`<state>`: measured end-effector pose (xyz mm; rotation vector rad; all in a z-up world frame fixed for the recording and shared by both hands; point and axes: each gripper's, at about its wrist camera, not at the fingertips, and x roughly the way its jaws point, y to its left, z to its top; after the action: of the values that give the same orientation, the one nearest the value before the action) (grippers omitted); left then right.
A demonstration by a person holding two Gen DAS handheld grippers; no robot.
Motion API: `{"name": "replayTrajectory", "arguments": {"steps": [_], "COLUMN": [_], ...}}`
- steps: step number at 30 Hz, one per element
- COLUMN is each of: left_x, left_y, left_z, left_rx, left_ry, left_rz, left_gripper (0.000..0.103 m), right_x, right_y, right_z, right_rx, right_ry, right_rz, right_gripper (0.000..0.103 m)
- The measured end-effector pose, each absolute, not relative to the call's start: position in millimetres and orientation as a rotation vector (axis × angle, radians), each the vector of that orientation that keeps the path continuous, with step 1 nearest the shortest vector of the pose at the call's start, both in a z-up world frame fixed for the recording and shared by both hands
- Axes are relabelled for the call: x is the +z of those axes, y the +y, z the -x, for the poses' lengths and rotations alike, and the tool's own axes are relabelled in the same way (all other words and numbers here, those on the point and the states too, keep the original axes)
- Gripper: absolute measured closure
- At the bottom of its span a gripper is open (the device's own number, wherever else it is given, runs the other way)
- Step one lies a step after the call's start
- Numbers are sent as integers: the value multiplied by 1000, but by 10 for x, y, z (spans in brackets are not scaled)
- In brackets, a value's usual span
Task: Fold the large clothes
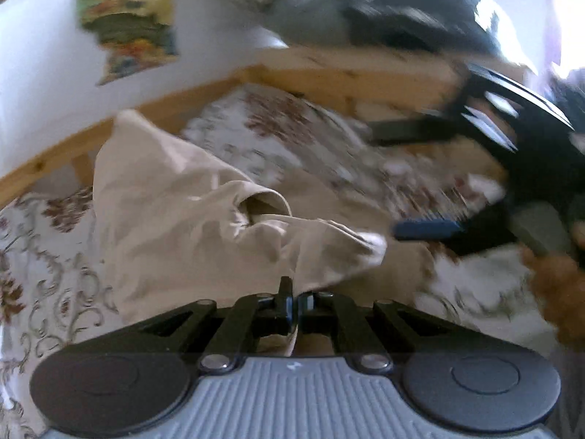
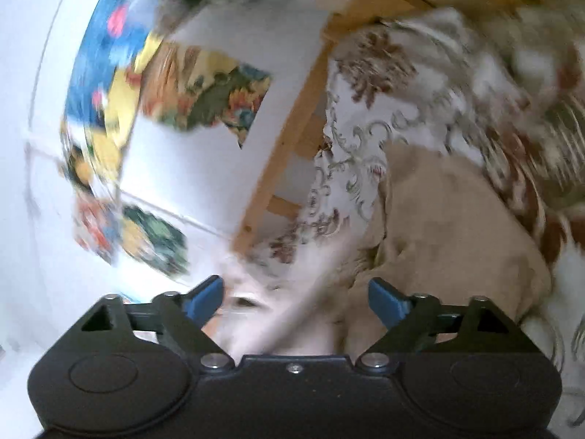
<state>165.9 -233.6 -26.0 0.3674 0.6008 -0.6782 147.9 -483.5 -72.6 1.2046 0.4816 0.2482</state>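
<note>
Beige cloth of a garment is lying rumpled on a floral bedspread, its near edge pinched in the closed left gripper. The right gripper is hovering wide apart, gripping nothing, with the garment just right of it.

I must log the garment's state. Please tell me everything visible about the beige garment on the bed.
The beige garment looks like thin, soft woven cloth, plain and creased. It lies crumpled on the floral bedcover, with one open tubular end, a sleeve or a leg, facing up. The left gripper is shut on its near edge. The right gripper is open above it.
</note>
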Motion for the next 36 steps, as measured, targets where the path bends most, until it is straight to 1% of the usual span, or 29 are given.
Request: {"name": "replayTrajectory", "arguments": {"steps": [2,4,7,10,12,14,15,19,21,26,29,30,31,32,34,35,36], "left_x": [-344,-403,-485,-477,-423,-363,-336,-301,-333,-514,-593,-601,-600,-592,-569,-549,-517], "left_y": [-2435,-2498,-2542,-2519,-2464,-2427,-2398,-2415,-2444,-2541,-2604,-2620,-2629,-2629,-2613,-2588,-2560], "left_z": [-1506,-1385,-1291,-1365,-1455,-1615,-1648,-1640,-1524,-1273,-1244,-1248,-1248,-1250,-1260,-1269,-1271], "left_rx": [-720,-758,-744,-689,-656,-629,-624,-655,-702,-829,-852,-851,-848,-843,-840,-839,-843], "left_ry": [603,604,604,625,642,657,660,640,609,600,608,611,611,609,616,612,608], "left_rz": [-415,-445,-473,-432,-363,-298,-285,-328,-397,-560,-572,-568,-564,-556,-528,-509,-492], "left_gripper": [103,103,103,103,103,103,103,103,103,102,102,102,102,102,101,98,96], "right_x": [-808,-908,-900,-837,-822,-880,-932,-1154,-1201,-1036,-1025,-1044,-1068,-1087,-1096,-1075,-1034], "right_y": [-4860,-4854,-4804,-4726,-4777,-4881,-4923,-4902,-4841,-4867,-4777,-4733,-4679,-4637,-4566,-4539,-4510], "right_z": [-1548,-1609,-1688,-1619,-1539,-1461,-1438,-1527,-1616,-1691,-1783,-1821,-1856,-1883,-1923,-1932,-1932], "right_rx": [232,212,174,131,101,65,54,196,252,233,228,218,213,204,175,171,178], "right_ry": [525,569,620,646,628,609,616,671,692,626,677,709,741,765,797,788,771], "right_rz": [-1205,-1243,-1166,-1056,-1074,-1155,-1196,-1373,-1401,-1281,-1176,-1139,-1097,-1067,-990,-958,-920], "right_gripper": [8,17,17,17,16,3,0,1,2,3,4,10,21,30,73,75,83]}}
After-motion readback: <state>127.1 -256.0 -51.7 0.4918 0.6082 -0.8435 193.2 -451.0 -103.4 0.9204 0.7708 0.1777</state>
